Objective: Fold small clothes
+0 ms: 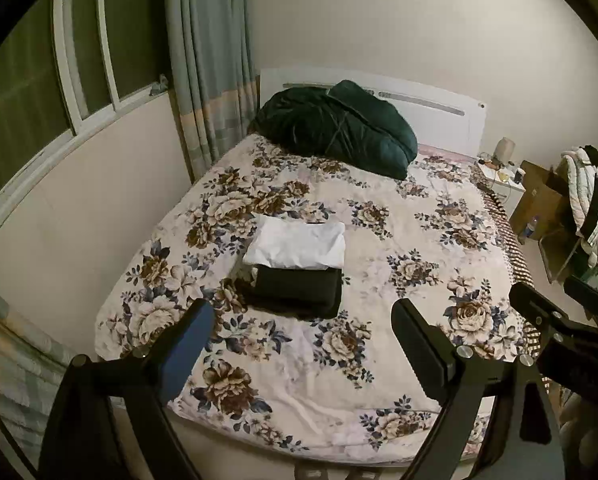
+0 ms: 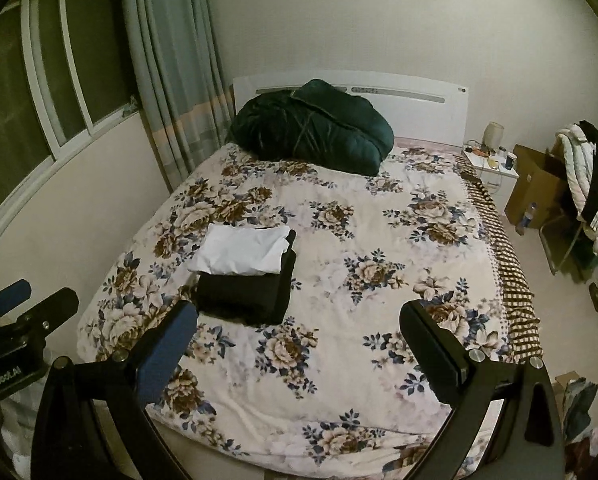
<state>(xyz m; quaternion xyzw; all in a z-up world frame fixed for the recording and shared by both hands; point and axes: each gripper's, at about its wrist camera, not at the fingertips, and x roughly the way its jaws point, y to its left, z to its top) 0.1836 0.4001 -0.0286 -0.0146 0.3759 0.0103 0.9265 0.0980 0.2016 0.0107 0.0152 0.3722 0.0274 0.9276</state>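
A folded white garment (image 1: 297,247) (image 2: 243,254) lies on top of folded black clothes (image 1: 297,292) (image 2: 245,294), stacked on the left half of the flower-patterned bed (image 1: 379,280) (image 2: 359,260). My left gripper (image 1: 303,320) is open and empty, held high above the foot of the bed, well short of the stack. My right gripper (image 2: 299,322) is open and empty too, hanging over the bed to the right of the stack. Each wrist view catches the other gripper at its edge: the right one (image 1: 571,320), the left one (image 2: 19,312).
A dark green duvet (image 1: 335,126) (image 2: 311,126) is bundled at the headboard. Wall, window and curtain (image 1: 207,60) run along the bed's left side. Right of the bed are a white nightstand (image 2: 489,166), a cardboard box (image 2: 535,188) and a chair piled with clothes (image 2: 587,176).
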